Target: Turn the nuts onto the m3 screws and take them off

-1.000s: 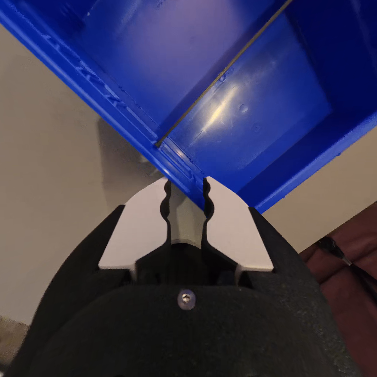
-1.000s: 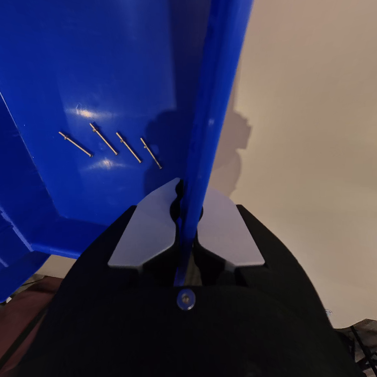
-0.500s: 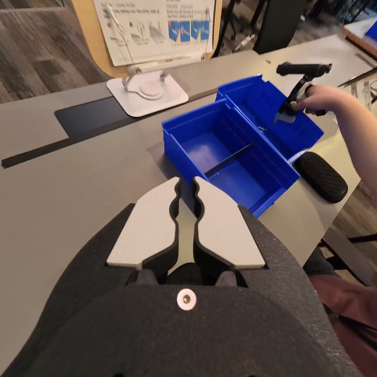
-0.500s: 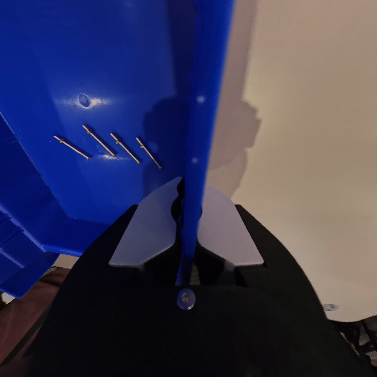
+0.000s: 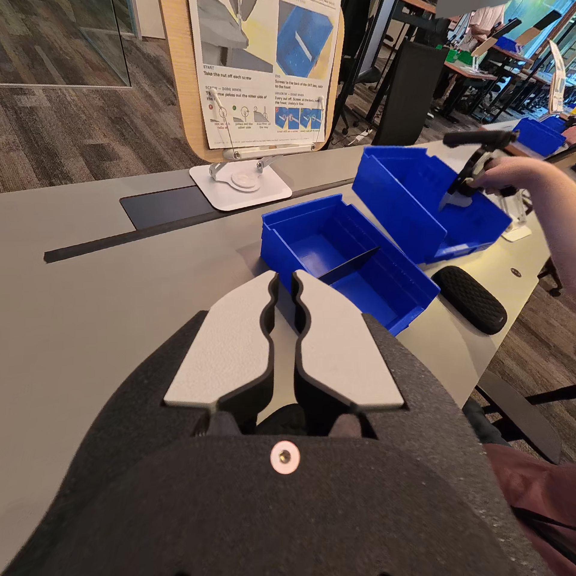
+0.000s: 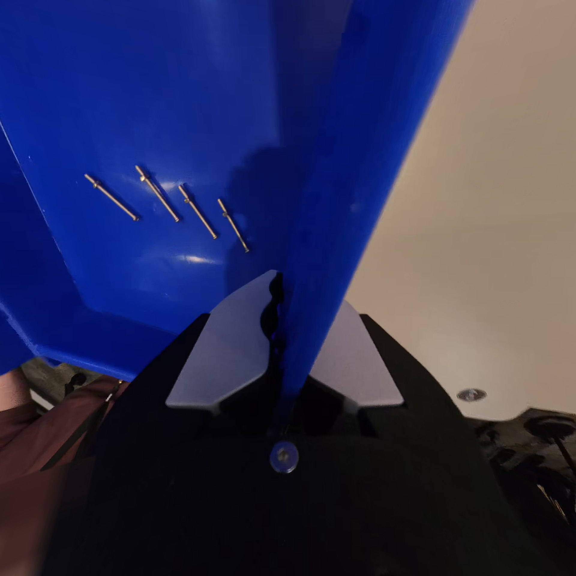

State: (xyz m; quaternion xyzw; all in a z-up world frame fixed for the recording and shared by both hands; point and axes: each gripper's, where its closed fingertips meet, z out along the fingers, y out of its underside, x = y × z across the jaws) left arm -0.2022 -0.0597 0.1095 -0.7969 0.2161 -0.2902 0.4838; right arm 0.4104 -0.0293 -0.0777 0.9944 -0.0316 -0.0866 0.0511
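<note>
In the right wrist view my right gripper (image 6: pixel 283 280) is shut on the side wall of a blue bin (image 6: pixel 343 156). Several thin screws (image 6: pixel 196 210), each with a small nut near one end, lie side by side on that bin's floor. The left wrist view shows this bin (image 5: pixel 402 199) tilted up off the table, with the right gripper (image 5: pixel 453 199) on its far wall. My left gripper (image 5: pixel 284 276) hangs empty above the grey table (image 5: pixel 124 296), its jaws a narrow gap apart. Just beyond it sits a second blue bin (image 5: pixel 280 246) with a black divider (image 5: pixel 349 263) and no parts visible inside.
An instruction board (image 5: pixel 258 62) stands on a white base (image 5: pixel 240 187) at the back of the table. A black padded oval (image 5: pixel 470 299) lies right of the divided bin near the table's edge. A person's forearm (image 5: pixel 536 187) reaches in from the right. More blue bins (image 5: pixel 539 137) sit farther off. My right fingertips sit around 65 cm from my left ones.
My left gripper pulled back and up from the divided bin's rim, and its jaws narrowed. My right gripper kept its hold on the bin wall; the bin tilted a little more.
</note>
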